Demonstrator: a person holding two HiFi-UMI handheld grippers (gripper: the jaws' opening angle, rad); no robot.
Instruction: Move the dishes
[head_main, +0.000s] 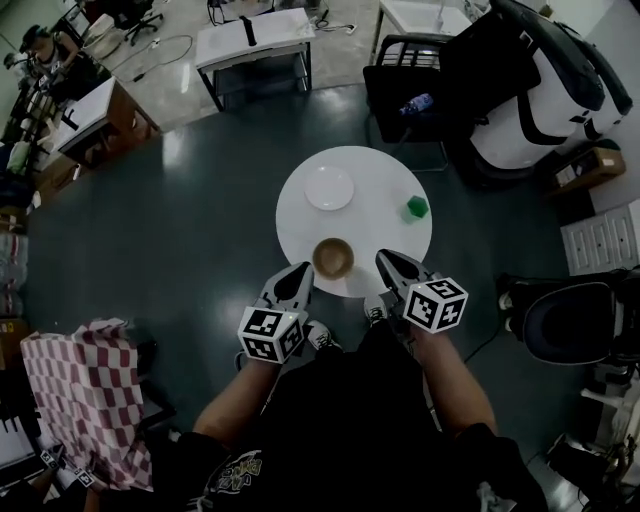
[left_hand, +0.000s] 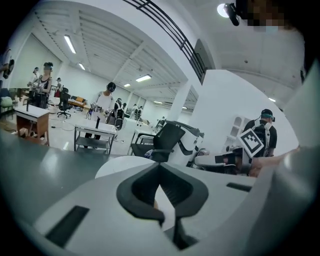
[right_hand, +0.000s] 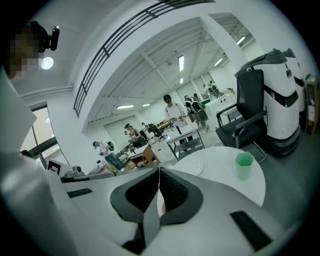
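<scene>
A round white table (head_main: 390, 240) stands just in front of me in the head view. On it are a white plate (head_main: 329, 187) at the far side, a brown bowl (head_main: 333, 258) near the front edge, and a green cup (head_main: 416, 208) to the right. My left gripper (head_main: 299, 274) hovers at the front edge, just left of the bowl. My right gripper (head_main: 387, 262) hovers just right of it. Both are shut with nothing between the jaws. The right gripper view shows the green cup (right_hand: 244, 165) and the plate (right_hand: 192, 167) beyond the closed jaws.
A black office chair (head_main: 410, 85) and a large white machine (head_main: 540, 90) stand behind the table on the right. Desks (head_main: 255, 45) line the back. A red checkered cloth (head_main: 85, 390) lies at my lower left. Dark floor surrounds the table.
</scene>
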